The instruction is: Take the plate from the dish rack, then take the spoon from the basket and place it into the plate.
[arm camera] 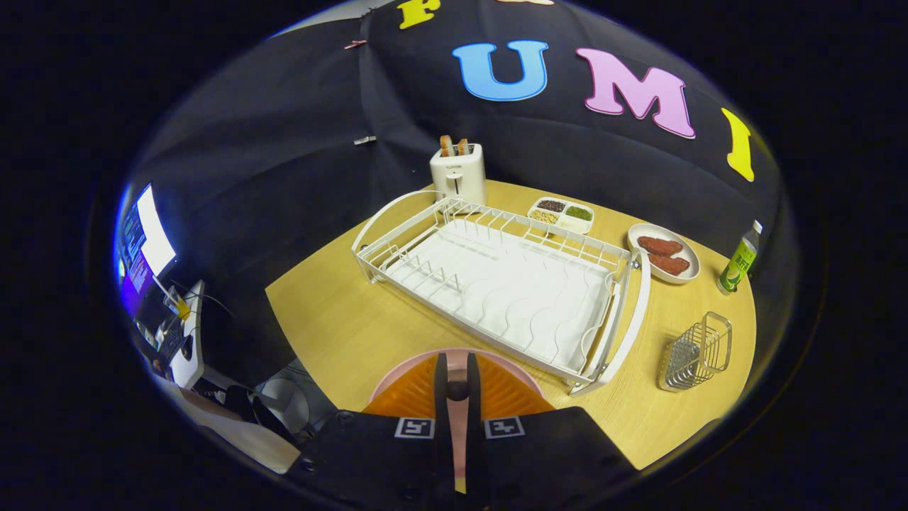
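— Plate status?
— Pink rim pinched edge-on, gripper fingers nearly closed on it, above the round wooden table.
— Around it?
— Empty dish rack at 12 o'clock, wire basket at 2, toaster beyond; monitor at 9.

Gripper body black, with two square black-and-white markers and small round screws.

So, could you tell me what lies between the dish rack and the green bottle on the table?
In the gripper view, a white plate of reddish food sits between the dish rack and the green bottle. The gripper grips a pink plate.
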